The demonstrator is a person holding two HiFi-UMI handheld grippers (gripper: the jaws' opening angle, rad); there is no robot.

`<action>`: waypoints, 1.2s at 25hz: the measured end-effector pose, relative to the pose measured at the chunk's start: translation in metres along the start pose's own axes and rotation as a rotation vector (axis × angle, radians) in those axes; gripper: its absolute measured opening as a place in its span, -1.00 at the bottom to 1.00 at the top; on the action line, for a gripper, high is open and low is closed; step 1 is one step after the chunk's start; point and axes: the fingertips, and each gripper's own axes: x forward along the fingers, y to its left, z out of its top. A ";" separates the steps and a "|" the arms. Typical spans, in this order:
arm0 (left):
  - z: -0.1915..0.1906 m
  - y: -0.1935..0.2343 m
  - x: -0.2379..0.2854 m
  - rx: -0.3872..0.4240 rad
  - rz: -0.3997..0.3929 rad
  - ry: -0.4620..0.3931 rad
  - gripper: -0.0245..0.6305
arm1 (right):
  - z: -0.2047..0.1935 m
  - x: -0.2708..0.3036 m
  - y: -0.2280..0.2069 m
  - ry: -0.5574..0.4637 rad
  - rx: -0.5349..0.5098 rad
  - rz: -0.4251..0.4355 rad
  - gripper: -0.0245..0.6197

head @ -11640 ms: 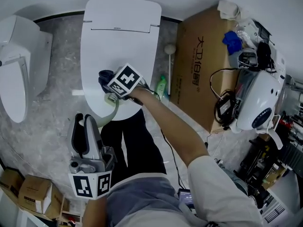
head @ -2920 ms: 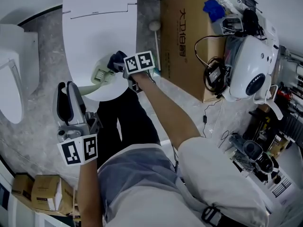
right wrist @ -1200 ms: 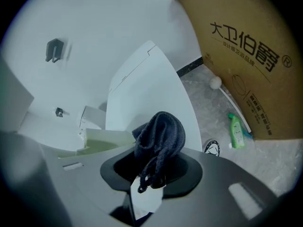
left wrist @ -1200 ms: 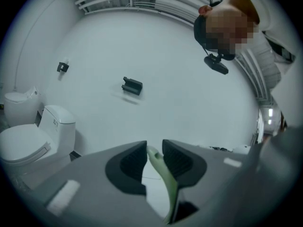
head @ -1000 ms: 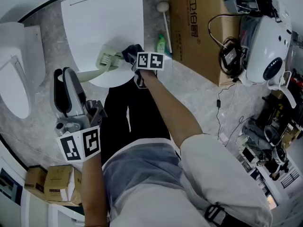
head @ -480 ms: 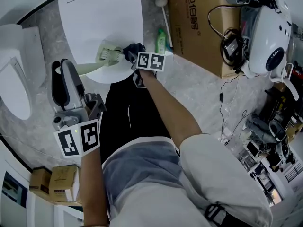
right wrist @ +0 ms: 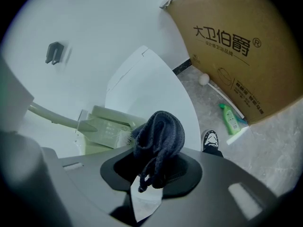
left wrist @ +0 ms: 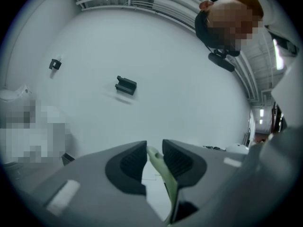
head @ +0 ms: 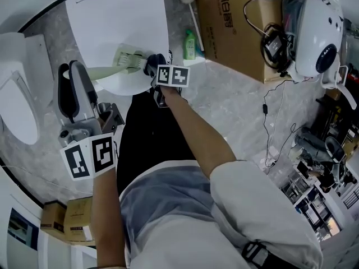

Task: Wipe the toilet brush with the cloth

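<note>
The pale green toilet brush point(head: 129, 60) lies across the closed white toilet lid point(head: 112, 15), its flat head point(right wrist: 110, 126) toward the right. My left gripper point(head: 72, 91) is shut on the brush's handle point(left wrist: 163, 181), which shows as a green strip between the jaws. My right gripper point(head: 152, 72) is shut on a dark blue cloth point(right wrist: 158, 138), bunched up and pressed against the brush head's right end. A white tag hangs from the cloth.
A large cardboard box point(head: 235, 21) stands right of the toilet, with a green bottle point(head: 190, 42) and a white long-handled brush point(head: 192, 13) on the floor beside it. A second white toilet point(head: 17, 100) is at the left. Cables and white equipment point(head: 317, 27) crowd the right.
Both grippers stay shut on their things. The brush head and the cloth have shifted a little up the toilet lid, with the cloth still against the head's right end.
</note>
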 end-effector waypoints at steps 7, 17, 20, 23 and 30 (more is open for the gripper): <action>0.000 0.001 -0.001 0.001 -0.023 -0.003 -0.93 | -0.012 0.001 0.004 -0.054 0.124 -0.010 -0.61; 0.000 0.001 0.000 0.002 -0.059 -0.004 -0.93 | -0.033 0.002 0.007 -0.137 0.326 -0.007 -0.61; 0.000 0.001 0.001 0.008 -0.071 -0.001 -0.93 | -0.046 0.008 0.022 -0.106 0.316 0.030 -0.61; 0.000 -0.001 0.003 0.010 -0.081 0.003 -0.93 | -0.048 0.014 0.031 -0.127 0.381 0.043 -0.61; 0.000 -0.001 0.002 0.015 -0.090 0.006 -0.93 | -0.056 0.020 0.040 -0.250 0.675 0.102 -0.61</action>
